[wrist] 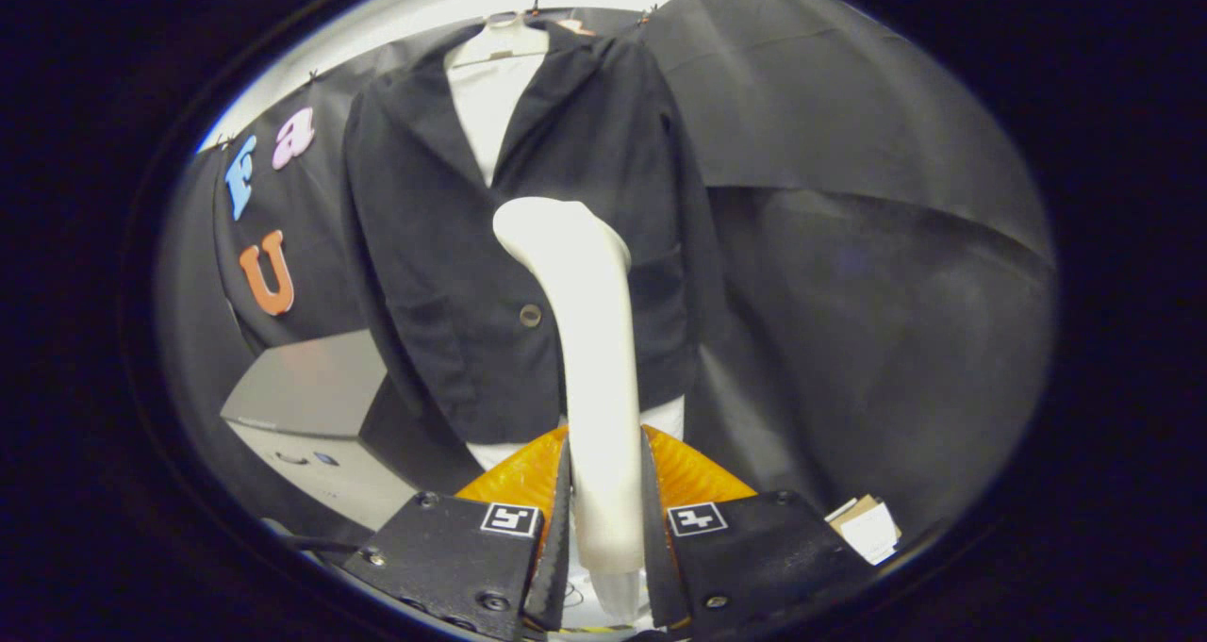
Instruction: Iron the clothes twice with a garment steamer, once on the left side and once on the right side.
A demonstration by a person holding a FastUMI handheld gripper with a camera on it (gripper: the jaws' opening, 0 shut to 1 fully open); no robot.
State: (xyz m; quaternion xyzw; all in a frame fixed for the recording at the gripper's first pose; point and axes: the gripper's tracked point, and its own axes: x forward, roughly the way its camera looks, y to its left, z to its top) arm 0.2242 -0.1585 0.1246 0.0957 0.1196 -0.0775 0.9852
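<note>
The gripper [605, 463] is clenching the white garment steamer [592, 359], with one finger pressing on each side of the steamer's handle, so the handle is sitting squarely between the fingers. The steamer is rising upright from the fingers, and its rounded head is curving at the top, standing in front of the middle of the black jacket [528, 246]; whether the head is touching the cloth cannot be told. The jacket is hanging just beyond the fingers on a hanger [500, 34] at the top of the booth, its lapels lying open over a white inner garment [490, 105] that is also showing below the jacket's hem, just beside the fingers. A single round button [531, 316] is sitting on the jacket front, just to the left of the steamer's shaft. The black cloth wall [849, 246] of the booth is hanging behind and to the right of the jacket. A grey box-like unit [311, 397] is standing lower down to the left of the jacket, near the left finger; its top is closed, so any contents cannot be told. A small stack of cards or paper pieces [868, 527] is lying to the right of the right finger, low against the wall.
</note>
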